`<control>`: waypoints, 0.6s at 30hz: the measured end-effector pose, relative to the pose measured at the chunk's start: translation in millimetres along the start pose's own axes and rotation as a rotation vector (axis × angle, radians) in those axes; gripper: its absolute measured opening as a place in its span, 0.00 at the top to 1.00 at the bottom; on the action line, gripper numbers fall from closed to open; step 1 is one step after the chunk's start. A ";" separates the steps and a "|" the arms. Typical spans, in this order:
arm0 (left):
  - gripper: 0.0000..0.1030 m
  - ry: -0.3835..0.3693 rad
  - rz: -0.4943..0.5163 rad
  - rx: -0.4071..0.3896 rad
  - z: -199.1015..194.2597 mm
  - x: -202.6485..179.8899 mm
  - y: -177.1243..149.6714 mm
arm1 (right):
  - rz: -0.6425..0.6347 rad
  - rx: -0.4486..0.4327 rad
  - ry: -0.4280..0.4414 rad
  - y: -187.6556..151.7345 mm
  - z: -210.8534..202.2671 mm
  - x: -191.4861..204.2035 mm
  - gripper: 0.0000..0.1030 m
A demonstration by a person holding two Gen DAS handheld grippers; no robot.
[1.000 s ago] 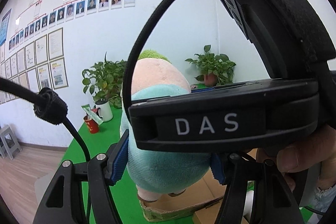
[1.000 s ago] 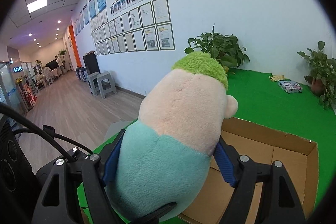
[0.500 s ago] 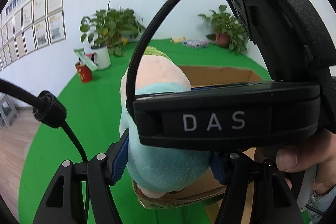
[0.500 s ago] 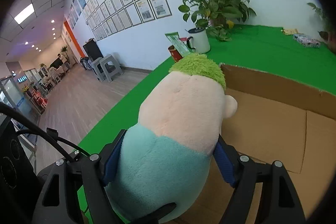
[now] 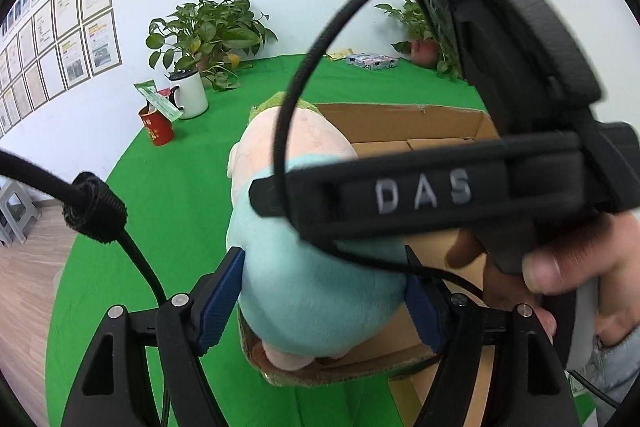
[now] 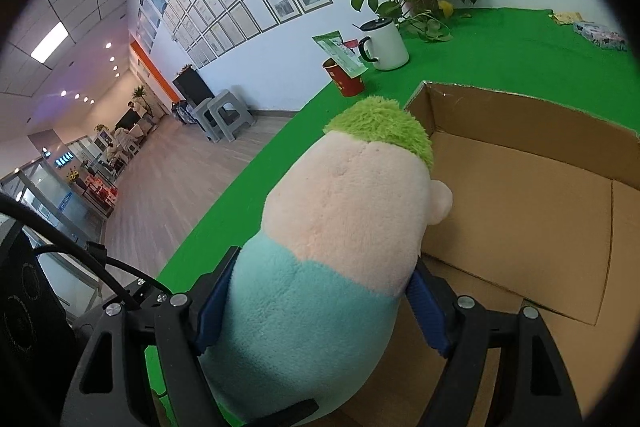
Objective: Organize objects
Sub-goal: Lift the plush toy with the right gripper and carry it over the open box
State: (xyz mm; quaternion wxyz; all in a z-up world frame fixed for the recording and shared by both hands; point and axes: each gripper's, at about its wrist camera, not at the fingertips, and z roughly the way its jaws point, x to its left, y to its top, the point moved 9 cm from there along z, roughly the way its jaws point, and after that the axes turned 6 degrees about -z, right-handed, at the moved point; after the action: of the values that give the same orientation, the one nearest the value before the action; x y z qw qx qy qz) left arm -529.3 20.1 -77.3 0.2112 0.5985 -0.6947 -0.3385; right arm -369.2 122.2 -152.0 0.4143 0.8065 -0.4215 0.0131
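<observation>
Two tools clamp one plush toy over the cardboard box.
Left wrist view: the left tool (image 5: pixel 322 301) has its blue pads (image 5: pixel 222 301) pressed into the teal body of the plush toy (image 5: pixel 304 279) — the toy's feet hang at the near rim of the cardboard box (image 5: pixel 404 125) on the green table (image 5: pixel 168 195); the other tool's black body, marked DAS, crosses in front. Right wrist view: the right tool (image 6: pixel 316 311) grips the same plush toy (image 6: pixel 340 239) at its teal middle — green-tufted head pointing away, beside the box's (image 6: pixel 532 211) left wall, with a red cup (image 6: pixel 344 79) and white mug (image 6: pixel 384 45) beyond.
</observation>
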 end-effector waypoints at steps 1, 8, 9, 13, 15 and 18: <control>0.29 -0.008 -0.004 -0.001 -13.6 -2.8 -10.9 | 0.010 0.004 0.009 0.2 1.5 -1.9 0.25; 0.32 -0.036 -0.007 0.010 -47.8 -10.5 -48.9 | 0.075 0.057 -0.041 -1.6 4.3 -18.3 0.24; 0.34 -0.039 -0.010 0.011 -49.6 -10.5 -51.7 | 0.075 0.060 -0.056 -2.2 4.3 -20.7 0.24; 0.47 -0.063 -0.013 0.037 -47.0 -9.8 -64.3 | 0.120 0.102 -0.028 -9.7 17.0 -27.6 0.24; 0.49 -0.037 -0.005 0.059 -41.5 -5.1 -71.4 | 0.119 0.147 -0.007 -17.3 30.7 -23.8 0.24; 0.50 -0.043 -0.027 0.054 -43.1 -2.4 -82.8 | 0.110 0.149 -0.022 -20.7 40.2 -21.1 0.21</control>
State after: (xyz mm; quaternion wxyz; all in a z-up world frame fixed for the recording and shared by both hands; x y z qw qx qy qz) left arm -441.7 8.5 -107.5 0.1757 0.6060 -0.6997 -0.3352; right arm -381.8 115.2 -199.8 0.3471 0.8109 -0.4676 0.0581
